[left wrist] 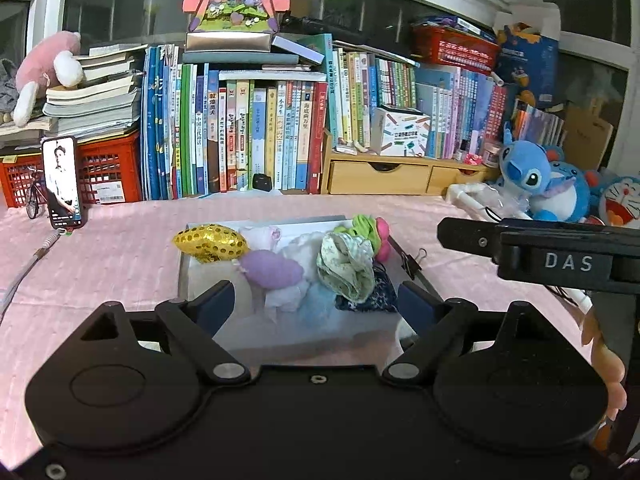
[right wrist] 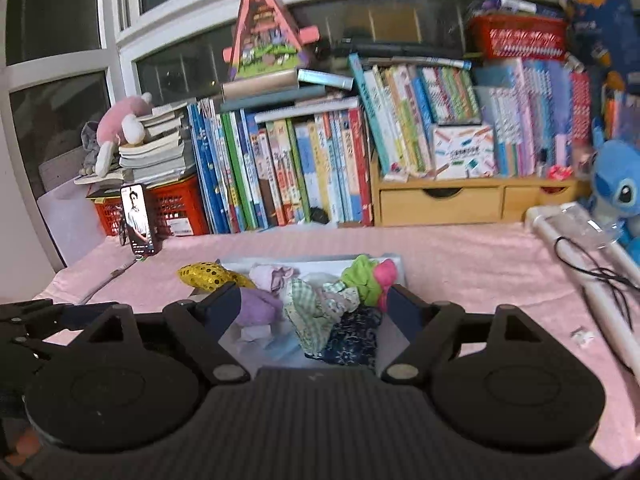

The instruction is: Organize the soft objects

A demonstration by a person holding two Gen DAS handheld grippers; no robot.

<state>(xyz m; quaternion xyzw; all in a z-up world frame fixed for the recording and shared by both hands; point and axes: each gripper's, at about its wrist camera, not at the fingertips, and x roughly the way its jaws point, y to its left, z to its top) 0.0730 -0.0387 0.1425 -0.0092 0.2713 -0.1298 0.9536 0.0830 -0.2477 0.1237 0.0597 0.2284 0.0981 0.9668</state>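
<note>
A shallow clear tray (left wrist: 185, 276) (right wrist: 394, 261) on the pink cloth holds several soft items: a gold sequin pouch (left wrist: 208, 242) (right wrist: 206, 276), a purple plush piece (left wrist: 272, 268) (right wrist: 256, 306), a green patterned cloth (left wrist: 348, 264) (right wrist: 310, 316), a dark blue print cloth (left wrist: 374, 298) (right wrist: 352, 340) and a green and pink scrunchie (left wrist: 370, 230) (right wrist: 370, 278). My left gripper (left wrist: 316, 304) hangs open just short of the tray, nothing between its pads. My right gripper (right wrist: 312, 308) is also open and holds nothing; its body (left wrist: 540, 248) shows at the right of the left wrist view.
Books (left wrist: 256, 128) and a wooden drawer unit (left wrist: 400, 174) line the back. A phone (left wrist: 64, 182) stands at the left by a red crate (left wrist: 100, 172). Blue plush toys (left wrist: 532, 176) and white tubes (right wrist: 592, 280) with a black cord lie at the right. A binder clip (left wrist: 414, 262) sits beside the tray.
</note>
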